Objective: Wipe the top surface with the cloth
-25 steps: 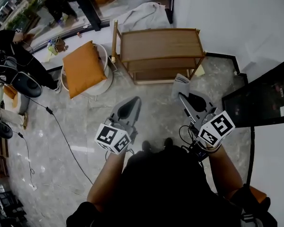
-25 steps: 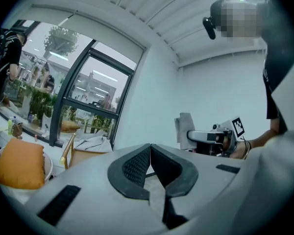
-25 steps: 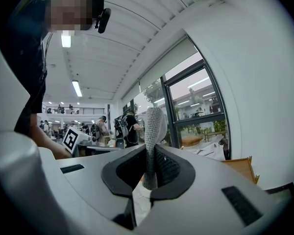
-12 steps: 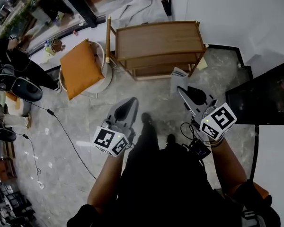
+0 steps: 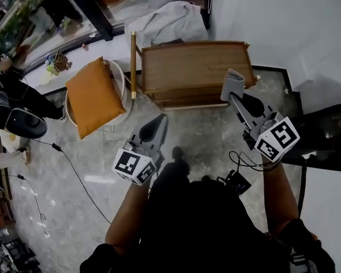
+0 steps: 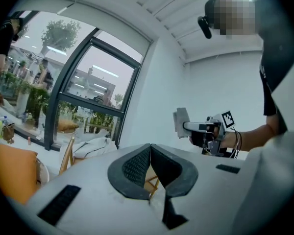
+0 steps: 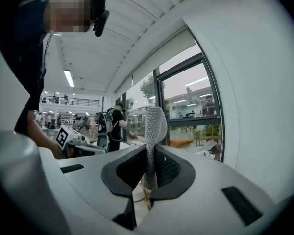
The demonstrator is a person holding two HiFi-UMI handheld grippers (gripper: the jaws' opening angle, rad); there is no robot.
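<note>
Cloth (image 5: 234, 84): grey, small, folded. It is pinched between the closed jaws of the right gripper (image 5: 233, 96), and the right gripper view shows its free end standing up past the jaw tips (image 7: 154, 126). Gripping it by one edge likely leaves the loose part free to lie flat on the wood.

Position: in the head view the cloth sits at the right front corner of the top surface (image 5: 187, 67) of the wooden shelf unit (image 5: 182, 98). Contact cannot be confirmed.

Left gripper (image 5: 159, 124): jaws together, nothing between them. It is held over the floor, short of the unit, probably to stay out of the wiping path.

Top surface: bare, so it can be swept without obstruction.

Status: wiping is judged not yet begun. The cloth must first be lowered flat.
</note>
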